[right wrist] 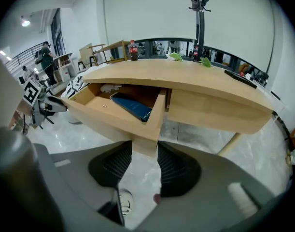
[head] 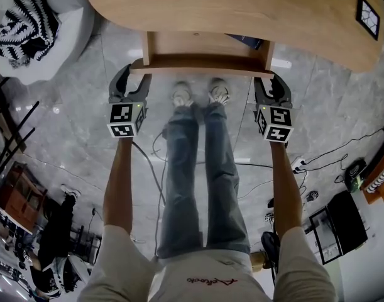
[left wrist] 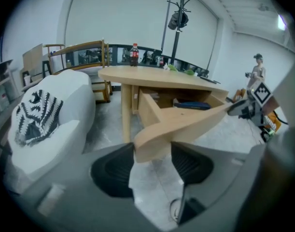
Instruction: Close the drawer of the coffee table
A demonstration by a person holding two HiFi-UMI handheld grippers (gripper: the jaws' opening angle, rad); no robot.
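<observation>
The light wooden coffee table (head: 242, 11) has its drawer (head: 201, 63) pulled out toward me, and a blue book (right wrist: 132, 108) lies inside. My left gripper (head: 134, 74) is at the left end of the drawer front. In the left gripper view that corner of the drawer front (left wrist: 186, 122) sits between the pads and touches both, so the left gripper (left wrist: 153, 151) is shut on it. My right gripper (head: 271, 80) is at the right end. There the right gripper (right wrist: 145, 151) clamps the other corner of the drawer front (right wrist: 113, 117) in the same way.
The person's legs and shoes (head: 198, 93) stand just below the drawer front. A white seat with a black-and-white striped cushion (head: 28, 17) is at the far left. Cables (head: 317, 159) trail over the grey marble floor. A cola bottle (left wrist: 134, 54) stands on the tabletop.
</observation>
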